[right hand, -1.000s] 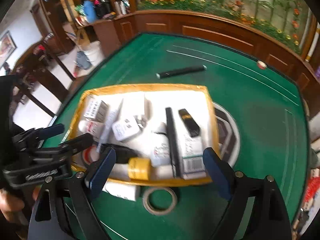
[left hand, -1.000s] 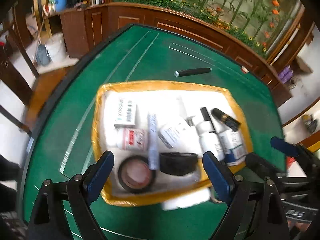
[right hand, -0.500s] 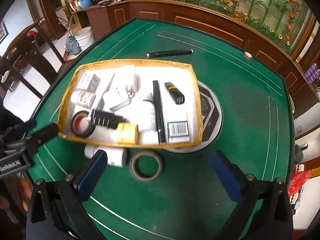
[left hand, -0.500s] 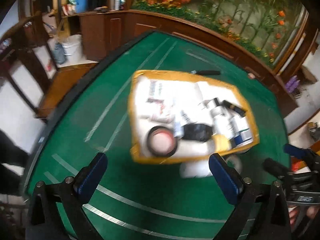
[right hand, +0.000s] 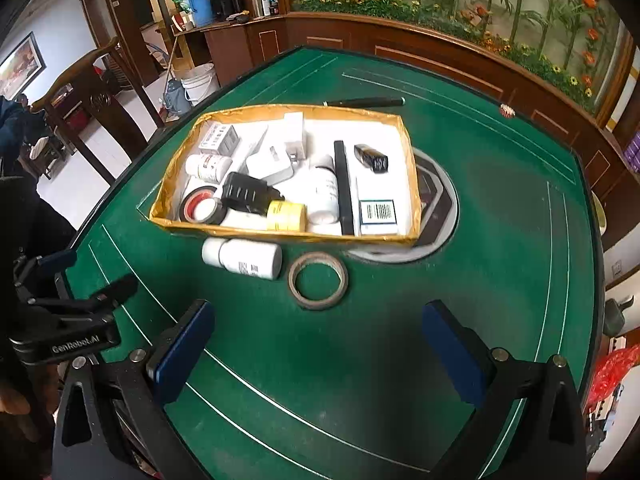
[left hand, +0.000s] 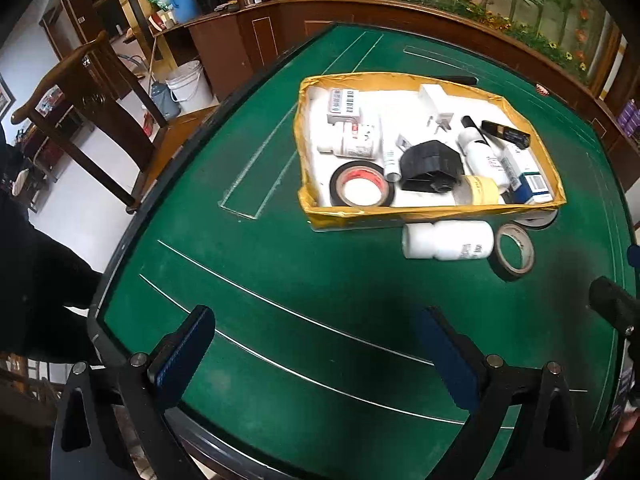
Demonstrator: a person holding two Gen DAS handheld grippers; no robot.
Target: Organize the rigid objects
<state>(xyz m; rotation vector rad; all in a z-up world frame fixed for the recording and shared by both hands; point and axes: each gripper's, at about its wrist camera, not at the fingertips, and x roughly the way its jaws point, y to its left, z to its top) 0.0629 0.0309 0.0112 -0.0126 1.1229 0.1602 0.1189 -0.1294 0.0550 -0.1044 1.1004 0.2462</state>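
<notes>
Well, both grippers hang over the near part of the green table (right hand: 480, 280), and neither holds anything. The left gripper (left hand: 316, 344) has its jaws spread wide with only bare felt between the blue pads; they have just been opening. The right gripper (right hand: 318, 340) is the same: jaws far apart, freshly opened, nothing between them.

The box (right hand: 280, 234), a shallow tray with yellow-taped walls and a white floor, sits mid-table, well beyond both grippers. Inside it, at the near left corner, lies a black tape roll (right hand: 200, 208) with a red core. Just right of that roll sits a black dispenser (right hand: 246, 192), and a yellow tape (right hand: 286, 214) rests against the near wall. A red-labelled bottle (right hand: 208, 166) lies behind the black roll, and a barcoded carton (right hand: 218, 138) fills the far left corner. A long black bar (right hand: 344, 188) runs front to back right of centre, with a blue and white pack (right hand: 378, 214) at the near right corner.

Outside the box, touching or nearly touching its near wall, a white bottle (right hand: 242, 258) lies on its side. Just right of it a brown tape ring (right hand: 318, 286) lies flat on the felt. Beyond the far wall a black pen (right hand: 364, 102) lies on the table.
</notes>
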